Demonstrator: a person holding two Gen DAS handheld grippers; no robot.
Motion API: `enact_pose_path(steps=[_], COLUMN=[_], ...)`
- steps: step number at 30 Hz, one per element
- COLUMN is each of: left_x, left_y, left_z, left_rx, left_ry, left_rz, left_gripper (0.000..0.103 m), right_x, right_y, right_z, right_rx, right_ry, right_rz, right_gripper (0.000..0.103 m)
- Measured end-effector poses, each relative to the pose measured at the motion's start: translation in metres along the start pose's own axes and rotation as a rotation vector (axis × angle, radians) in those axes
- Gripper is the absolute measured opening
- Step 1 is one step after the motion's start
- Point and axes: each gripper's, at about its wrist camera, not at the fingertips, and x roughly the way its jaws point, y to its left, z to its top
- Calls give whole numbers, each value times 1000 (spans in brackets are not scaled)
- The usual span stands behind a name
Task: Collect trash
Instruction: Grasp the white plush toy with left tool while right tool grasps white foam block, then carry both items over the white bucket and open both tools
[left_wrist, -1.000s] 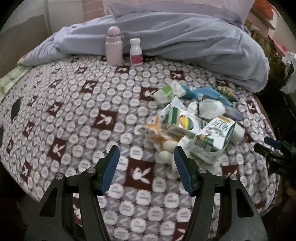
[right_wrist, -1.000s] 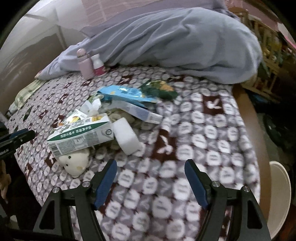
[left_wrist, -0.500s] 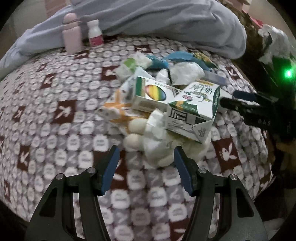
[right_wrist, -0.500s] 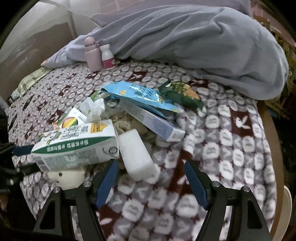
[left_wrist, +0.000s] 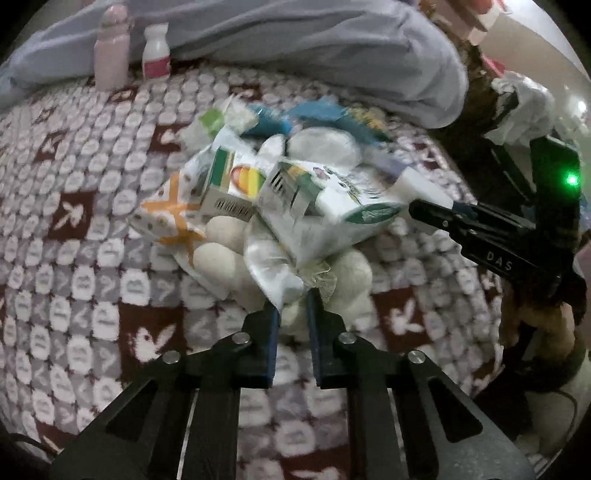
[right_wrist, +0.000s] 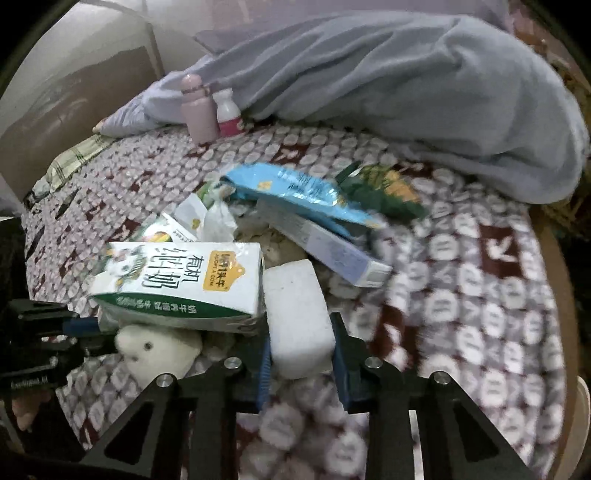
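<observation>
Your left gripper (left_wrist: 291, 314): clamped on the plush toy (left_wrist: 343, 277) under the milk carton (left_wrist: 332, 206). Your right gripper (right_wrist: 300, 354): closed around the white foam block (right_wrist: 295, 317), beside that carton on the patterned bedspread (right_wrist: 480, 295).

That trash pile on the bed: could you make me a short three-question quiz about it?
1. True or false: the right gripper has its fingers on either side of the white block.
2. What lies under the milk carton? A) plush toy B) shoe
3. Fill in: the two bottles stand beside the grey ____.

Key: 1 true. 2 A, the plush toy. 3 blanket; pink bottle, white bottle.
</observation>
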Motion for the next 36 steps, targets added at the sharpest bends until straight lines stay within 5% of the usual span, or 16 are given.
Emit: enact_pose_path(steps=[15, 36], left_x=[-71, -29], left_y=[-71, -184], left_z=[10, 35], left_rx=[137, 290], left_ry=[-147, -135], left_rz=[-53, -89], left_gripper=[9, 9], right_x=[-88, -143], right_y=[-42, -105], right_z=[-38, -75], right_rx=[80, 187], right_ry=[-91, -141], right_rz=[-63, -172], right_gripper=[27, 27])
